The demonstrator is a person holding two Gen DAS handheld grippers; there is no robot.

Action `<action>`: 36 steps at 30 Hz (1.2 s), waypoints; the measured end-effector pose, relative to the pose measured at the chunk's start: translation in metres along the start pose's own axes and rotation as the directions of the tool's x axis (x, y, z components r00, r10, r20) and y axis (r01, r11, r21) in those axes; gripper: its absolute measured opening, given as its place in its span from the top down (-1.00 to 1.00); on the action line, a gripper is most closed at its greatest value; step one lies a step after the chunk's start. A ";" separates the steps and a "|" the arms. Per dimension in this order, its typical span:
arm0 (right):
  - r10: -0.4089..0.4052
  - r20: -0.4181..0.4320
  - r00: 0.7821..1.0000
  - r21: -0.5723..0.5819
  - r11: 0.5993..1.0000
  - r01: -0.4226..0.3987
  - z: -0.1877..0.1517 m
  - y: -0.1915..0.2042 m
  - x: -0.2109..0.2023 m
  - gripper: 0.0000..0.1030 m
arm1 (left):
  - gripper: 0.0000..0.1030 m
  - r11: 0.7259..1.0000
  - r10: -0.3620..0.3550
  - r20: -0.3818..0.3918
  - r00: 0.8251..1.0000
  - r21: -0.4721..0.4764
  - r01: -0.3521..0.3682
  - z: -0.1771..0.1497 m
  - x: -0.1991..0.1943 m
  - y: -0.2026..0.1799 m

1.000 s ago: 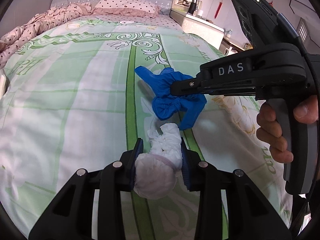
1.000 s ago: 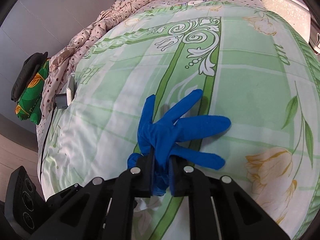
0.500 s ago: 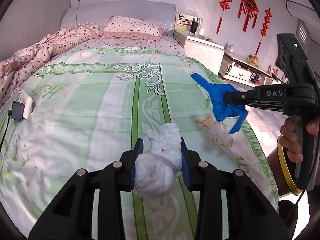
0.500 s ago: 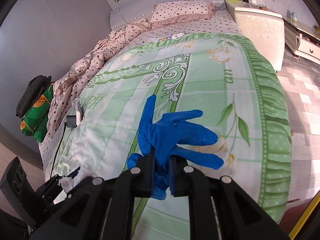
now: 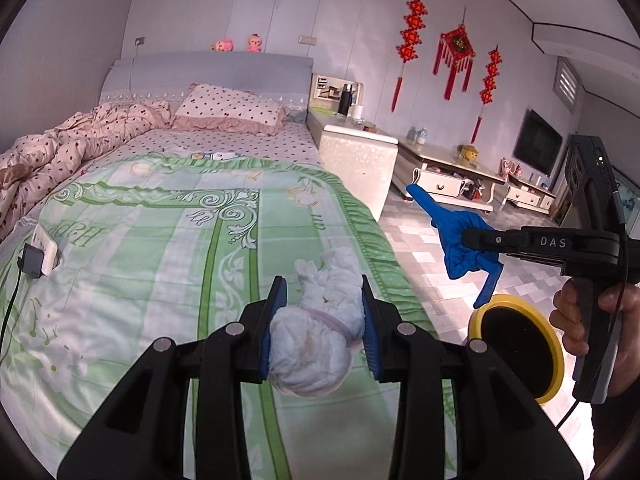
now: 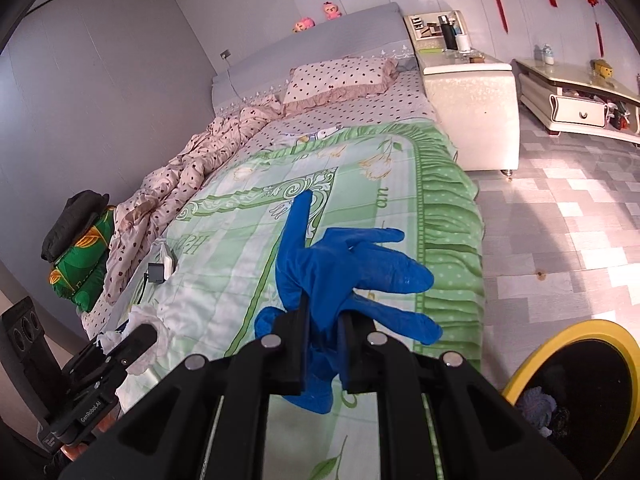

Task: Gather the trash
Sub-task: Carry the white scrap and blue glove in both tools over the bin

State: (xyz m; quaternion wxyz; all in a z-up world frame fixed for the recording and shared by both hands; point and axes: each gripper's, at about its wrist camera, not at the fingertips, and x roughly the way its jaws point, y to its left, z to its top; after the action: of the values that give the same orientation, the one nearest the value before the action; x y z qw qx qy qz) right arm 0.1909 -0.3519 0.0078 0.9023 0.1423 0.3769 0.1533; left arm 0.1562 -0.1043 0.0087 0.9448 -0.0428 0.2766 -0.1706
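Both hand-held grippers have lifted off the bed (image 5: 168, 240): the right hand-held gripper (image 6: 323, 312) clamps the blue glove (image 6: 344, 264) near the yellow-rimmed bin (image 6: 576, 332), the left hand-held gripper (image 5: 322, 308) squeezes the white wad (image 5: 316, 336).

The left gripper (image 5: 322, 320) is pointing forward and somewhat downward, its jaws clamping from both sides on a white wad (image 5: 316, 344) that is filling the gap between the blue pads (image 5: 370, 332). The right gripper (image 6: 323, 344) is angling downward too, its jaws standing nearly together and pinching a blue glove (image 6: 344, 268). In the left wrist view, a hand (image 5: 596, 320) is wrapping around the right gripper's handle, fingers curled at the front, thumb behind.
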 end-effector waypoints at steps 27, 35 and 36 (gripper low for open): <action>-0.208 0.160 0.965 0.169 0.969 0.181 -0.048 -0.139 -0.152 0.80 | 0.34 0.961 -0.175 0.012 0.984 0.217 0.168 0.017 -0.003 -0.211; -0.279 0.120 0.953 0.209 0.945 0.250 -0.065 -0.170 -0.149 0.80 | 0.33 0.952 -0.198 -0.087 0.976 0.220 0.213 0.003 0.059 -0.249; -0.290 0.110 0.951 0.213 0.941 0.262 -0.067 -0.173 -0.147 0.80 | 0.33 0.950 -0.205 -0.102 0.973 0.217 0.223 0.000 0.067 -0.254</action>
State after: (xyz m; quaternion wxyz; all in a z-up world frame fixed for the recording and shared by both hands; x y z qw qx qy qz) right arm 0.0733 -0.5572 -0.0083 0.9207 0.1864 0.3422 -0.0230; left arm 0.1331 -0.3658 0.0194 0.9077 0.0427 0.2860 -0.3040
